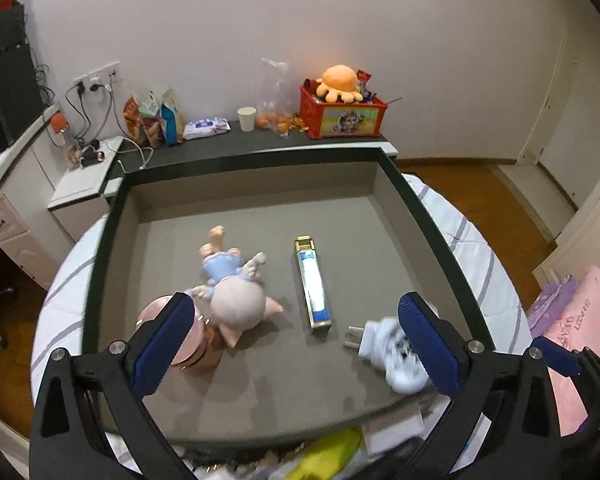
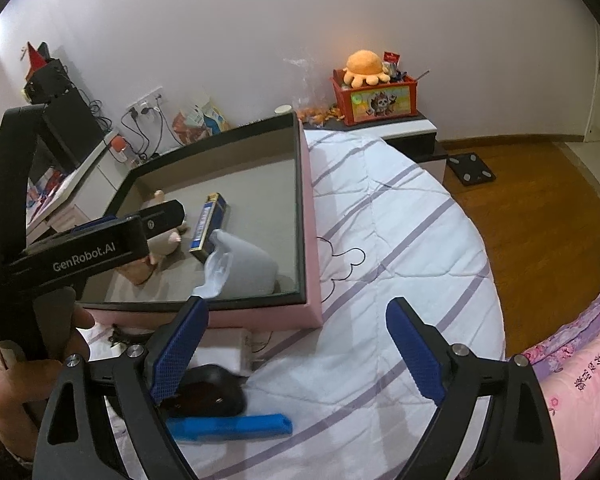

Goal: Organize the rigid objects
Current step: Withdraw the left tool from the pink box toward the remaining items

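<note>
Over the tray [image 1: 420,216], the left gripper [image 1: 296,344] tilts downward, fingers wide apart, holding nothing; beside the tray, the right gripper [image 2: 296,356] tilts likewise, fingers spread, empty.

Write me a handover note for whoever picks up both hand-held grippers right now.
Left hand-held gripper: open, empty, over the grey-lined tray.
Right hand-held gripper: open, empty, above the striped bedsheet.
In tray: pink pig figurine, long gold-capped box, white spray bottle, pink round container.
Left: black rounded object and blue bar on the sheet.
</note>
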### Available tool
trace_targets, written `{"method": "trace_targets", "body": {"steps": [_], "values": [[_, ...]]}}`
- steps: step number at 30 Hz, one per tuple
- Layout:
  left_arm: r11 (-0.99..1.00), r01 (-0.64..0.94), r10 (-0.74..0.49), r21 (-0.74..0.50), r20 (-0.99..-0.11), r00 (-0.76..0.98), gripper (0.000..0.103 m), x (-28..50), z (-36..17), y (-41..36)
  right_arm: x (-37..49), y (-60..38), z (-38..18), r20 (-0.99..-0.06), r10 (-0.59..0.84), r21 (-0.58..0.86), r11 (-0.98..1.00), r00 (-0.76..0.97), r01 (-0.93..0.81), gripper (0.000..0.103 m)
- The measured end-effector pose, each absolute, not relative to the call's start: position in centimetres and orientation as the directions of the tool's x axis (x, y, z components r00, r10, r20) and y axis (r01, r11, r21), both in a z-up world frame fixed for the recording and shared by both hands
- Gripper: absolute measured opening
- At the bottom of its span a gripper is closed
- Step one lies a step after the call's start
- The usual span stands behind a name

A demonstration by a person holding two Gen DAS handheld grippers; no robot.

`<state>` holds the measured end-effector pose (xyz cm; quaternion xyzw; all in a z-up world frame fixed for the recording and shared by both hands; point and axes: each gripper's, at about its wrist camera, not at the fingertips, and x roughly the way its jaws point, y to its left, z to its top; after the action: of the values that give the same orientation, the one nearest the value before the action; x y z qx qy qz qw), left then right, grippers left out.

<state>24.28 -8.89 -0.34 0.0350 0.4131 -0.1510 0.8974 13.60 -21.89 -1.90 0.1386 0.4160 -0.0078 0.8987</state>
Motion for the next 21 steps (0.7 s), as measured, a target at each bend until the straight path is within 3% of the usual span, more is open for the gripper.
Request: {"method": "trace_targets", "body": {"steps": [11,21], "values": [[0.977,0.206,-0.179,-0.051,-0.722,0.668,0.103,17.7,1.4,-2.6,10.6,-20.2,-1.9,-0.76,0.202,0.223,0.974,0.617,-0.043,0.092],[0.995,0.08,-0.094,-0.055,-0.763,0.639,0.103,12.5,-2.1,2.1,9.9,-16.7,-5.2,-0.842,0.202,0.051,0.953,0.5,-0.3,0.092]]}}
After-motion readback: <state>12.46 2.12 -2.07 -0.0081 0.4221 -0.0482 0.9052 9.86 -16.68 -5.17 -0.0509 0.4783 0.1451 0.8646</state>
